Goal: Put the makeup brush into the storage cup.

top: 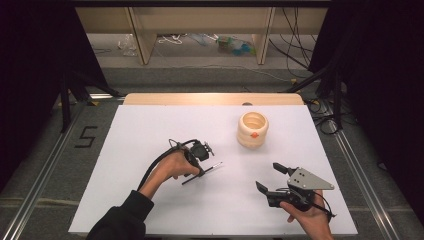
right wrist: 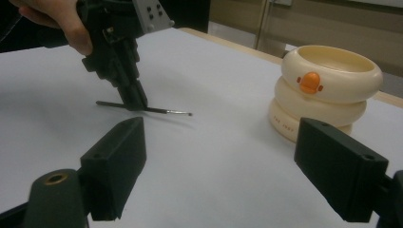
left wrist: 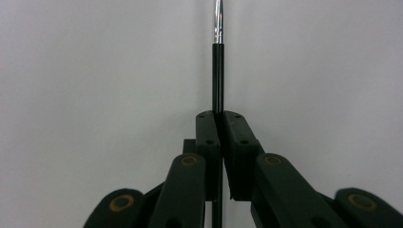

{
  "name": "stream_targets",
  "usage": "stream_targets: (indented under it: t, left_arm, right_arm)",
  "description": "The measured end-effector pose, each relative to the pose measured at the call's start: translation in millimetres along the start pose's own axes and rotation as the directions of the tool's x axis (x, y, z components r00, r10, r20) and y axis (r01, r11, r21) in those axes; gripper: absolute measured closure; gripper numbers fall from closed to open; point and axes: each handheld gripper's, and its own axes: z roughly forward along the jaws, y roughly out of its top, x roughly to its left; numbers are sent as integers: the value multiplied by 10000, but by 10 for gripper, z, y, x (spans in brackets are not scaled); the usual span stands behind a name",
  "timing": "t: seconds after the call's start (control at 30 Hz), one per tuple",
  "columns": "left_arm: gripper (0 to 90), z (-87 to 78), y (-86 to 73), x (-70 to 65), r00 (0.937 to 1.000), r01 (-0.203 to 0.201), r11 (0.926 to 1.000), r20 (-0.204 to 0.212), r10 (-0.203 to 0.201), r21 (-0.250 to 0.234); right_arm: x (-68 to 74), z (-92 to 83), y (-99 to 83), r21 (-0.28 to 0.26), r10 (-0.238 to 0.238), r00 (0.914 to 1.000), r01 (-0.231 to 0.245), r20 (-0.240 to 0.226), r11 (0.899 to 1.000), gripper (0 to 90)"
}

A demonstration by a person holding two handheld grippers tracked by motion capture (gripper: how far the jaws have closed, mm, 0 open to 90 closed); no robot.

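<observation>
The left gripper [top: 201, 169] pinched a thin black brush [top: 214, 166] mid-tabletop; the right gripper [top: 273, 177] stood spread near the front edge

A lab recording bay: black curtains [top: 30, 75] flank a white-topped table [top: 150, 125], metal floor rails [top: 45, 165] run beside it, loose cables [top: 295, 55] trail behind it, and a taped "5" [top: 86, 136] marks the floor left of it.

A white table [top: 150, 130] stands on grey floor [top: 45, 165]; beyond it, wooden shelf legs [top: 142, 40], loose cables [top: 295, 45], black curtains [top: 30, 75] on both sides.
</observation>
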Motion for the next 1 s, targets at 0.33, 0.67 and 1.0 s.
stream_targets:
  t: [0.33,0.67,1.0]
  left_arm:
    - [852,-226,69,-16,9998,148,9574,-115,-189,-2885]
    - [852,-318,80,-94,9993,-183,9059,-375,26,-4231]
    - [852,-352,102,-250,9983,124,8138,-385,-427,-5811]
  right_arm:
    - [0,-7,2,30,94,10000,-94,-10,10000,189]
    - [-1,2,-2,-70,326,9994,-327,-79,9994,189]
    - [-7,89,46,-635,1032,9934,-1063,-500,9923,157]
